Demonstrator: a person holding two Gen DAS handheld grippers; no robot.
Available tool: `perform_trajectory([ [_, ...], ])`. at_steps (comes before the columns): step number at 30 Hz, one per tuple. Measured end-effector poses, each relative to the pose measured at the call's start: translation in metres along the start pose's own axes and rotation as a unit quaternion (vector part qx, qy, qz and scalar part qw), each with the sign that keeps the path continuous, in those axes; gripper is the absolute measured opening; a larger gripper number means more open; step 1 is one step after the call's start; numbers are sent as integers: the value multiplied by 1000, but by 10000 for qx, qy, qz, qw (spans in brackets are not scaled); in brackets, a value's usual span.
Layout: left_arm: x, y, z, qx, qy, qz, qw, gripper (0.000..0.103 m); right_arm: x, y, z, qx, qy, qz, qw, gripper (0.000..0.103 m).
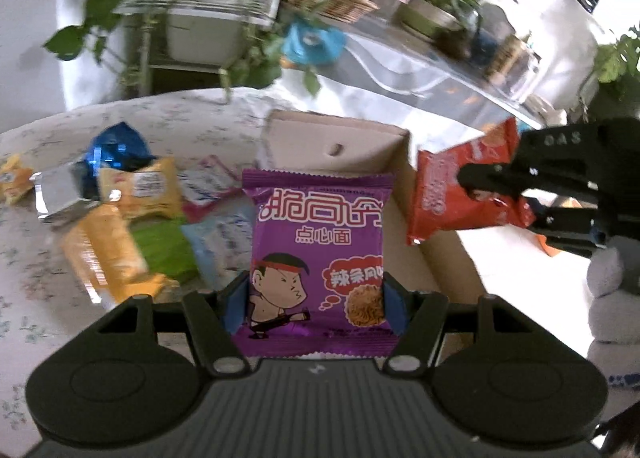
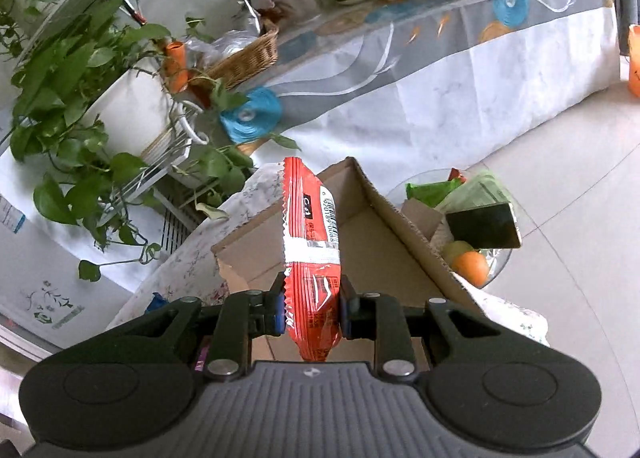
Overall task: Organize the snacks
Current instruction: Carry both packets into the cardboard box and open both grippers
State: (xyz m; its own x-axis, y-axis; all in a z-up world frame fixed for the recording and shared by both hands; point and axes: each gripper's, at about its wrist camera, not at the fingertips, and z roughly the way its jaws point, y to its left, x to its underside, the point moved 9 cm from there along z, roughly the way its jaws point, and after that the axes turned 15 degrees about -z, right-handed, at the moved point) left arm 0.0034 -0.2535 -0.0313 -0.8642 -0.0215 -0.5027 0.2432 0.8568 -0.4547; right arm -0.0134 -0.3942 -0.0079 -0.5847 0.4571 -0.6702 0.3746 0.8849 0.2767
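1. Left gripper (image 1: 316, 306): I have it clamped on the purple noodle packet (image 1: 318, 254), pads pressing the packet's two side edges near its lower end. The packet stands face-on to the left wrist camera, carried in the air in front of the cardboard box (image 1: 336, 138).
2. Right gripper (image 2: 312, 306): I have it pinched tight on the red snack packet (image 2: 310, 242), held edge-on, low on the pack. That packet hangs above the open cardboard box (image 2: 360, 234); from the left wrist view it shows at the box's right side (image 1: 460, 186).
3. Handling, purple packet: I judge it light, a crinkly film over a brittle noodle block. The film is slick, so a grip across the block body seems safer than one on the sealed fins; hard squeezing would likely crush the contents.
4. Handling, red packet: I judge it equally light and soft-walled; gripped narrow as it is, it may swing or twist.
5. Unsorted stock: loose snack packets (image 1: 124, 218), yellow, green, blue and silver, lie heaped on the floral tablecloth (image 1: 24, 278) left of the box.
6. Box interior: appears bare where visible.
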Motion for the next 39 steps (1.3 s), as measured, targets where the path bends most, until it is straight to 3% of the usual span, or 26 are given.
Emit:
perform_trajectory([
  [4, 10, -14, 15, 12, 226, 91, 9997, 65, 1, -4, 1, -32, 85, 60, 9999, 30],
  [7, 15, -21, 23, 20, 334, 185, 9993, 68, -1, -5, -2, -100, 36, 151, 9998, 37],
  [11, 12, -29, 17, 51, 196, 290, 9994, 81, -4, -4, -5, -177, -96, 285, 9994, 48],
  [15, 3, -26, 6, 60, 78, 356, 9993, 83, -6, -2, -5, -354, -160, 387, 9985, 48],
  [29, -17, 70, -15, -827, 12, 224, 9963, 87, -3, 44, 3, -1267, -50, 91, 9919, 58],
  [39, -32, 129, -1, -1578, -113, 272, 9870, 91, 17, 97, 30, -2071, 661, 148, 9760, 68],
])
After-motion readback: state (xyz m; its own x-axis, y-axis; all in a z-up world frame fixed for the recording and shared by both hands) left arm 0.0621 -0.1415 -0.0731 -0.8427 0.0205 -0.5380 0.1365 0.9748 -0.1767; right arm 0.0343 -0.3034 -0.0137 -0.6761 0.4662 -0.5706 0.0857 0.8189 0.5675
